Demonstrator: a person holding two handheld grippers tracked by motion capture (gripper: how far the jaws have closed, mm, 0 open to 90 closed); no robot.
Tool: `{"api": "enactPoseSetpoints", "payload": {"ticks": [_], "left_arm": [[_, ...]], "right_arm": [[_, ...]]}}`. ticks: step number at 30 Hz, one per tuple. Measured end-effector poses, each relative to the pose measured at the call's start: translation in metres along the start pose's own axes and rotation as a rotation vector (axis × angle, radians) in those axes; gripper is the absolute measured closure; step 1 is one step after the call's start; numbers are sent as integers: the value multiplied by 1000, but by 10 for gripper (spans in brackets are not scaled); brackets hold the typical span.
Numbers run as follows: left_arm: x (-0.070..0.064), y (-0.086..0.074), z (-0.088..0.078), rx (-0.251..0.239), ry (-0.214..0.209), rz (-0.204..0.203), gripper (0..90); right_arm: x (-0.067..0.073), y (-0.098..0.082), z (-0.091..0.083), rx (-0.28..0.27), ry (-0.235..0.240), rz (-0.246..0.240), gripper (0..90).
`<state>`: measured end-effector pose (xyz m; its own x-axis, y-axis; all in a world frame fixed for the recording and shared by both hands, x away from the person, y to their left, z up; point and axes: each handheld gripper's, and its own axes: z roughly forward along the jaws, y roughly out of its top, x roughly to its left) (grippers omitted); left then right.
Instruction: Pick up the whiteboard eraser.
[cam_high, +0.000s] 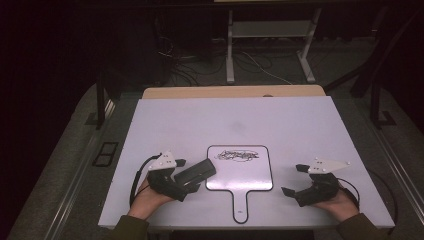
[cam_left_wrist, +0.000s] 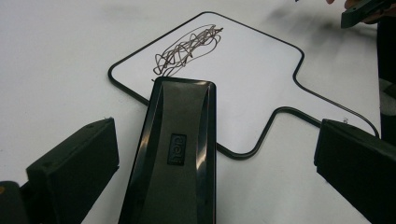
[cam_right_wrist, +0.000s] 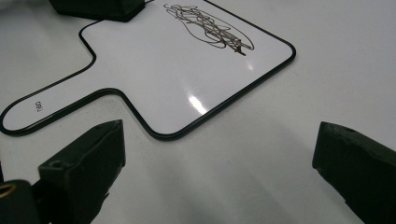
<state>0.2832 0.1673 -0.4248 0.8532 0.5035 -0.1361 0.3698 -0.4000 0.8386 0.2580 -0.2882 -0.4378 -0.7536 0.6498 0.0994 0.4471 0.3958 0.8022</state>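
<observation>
- Presently we are seeing the left gripper with jaws standing wide, the glossy black oblong eraser lying loose between them, its tip overlapping the black-rimmed white paddle-shaped whiteboard.
- We are noting the right gripper gaping wide beside the board, holding nothing.

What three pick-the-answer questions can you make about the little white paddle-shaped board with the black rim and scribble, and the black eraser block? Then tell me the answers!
1. Where is the dark scribble on the white paddle-shaped board with the black rim?
A. on the handle
B. near the edge far from the handle
C. on the table

2. How many scribbles are on the board?
A. one
B. three
C. none

3. How do the left gripper jaws stand around the glossy black oblong eraser block?
A. clamped on it
B. wide apart, not touching it
C. shut beside it

Answers: 1 B, the scribble sits opposite the handle. 2 A, a single tangle shows. 3 B, white table shows between each jaw and the block.
</observation>
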Motion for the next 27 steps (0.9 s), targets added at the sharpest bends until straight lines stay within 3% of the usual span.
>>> {"api": "enactPoseSetpoints", "payload": {"ticks": [6,27], "left_arm": [[0,1,-1,2,10,1,0],[9,19,7,59,-23,35,11]], "right_arm": [[-1,-1,-3,-18,-1,2,14],[-1,-3,-2,-10,-3,13,15]]}}
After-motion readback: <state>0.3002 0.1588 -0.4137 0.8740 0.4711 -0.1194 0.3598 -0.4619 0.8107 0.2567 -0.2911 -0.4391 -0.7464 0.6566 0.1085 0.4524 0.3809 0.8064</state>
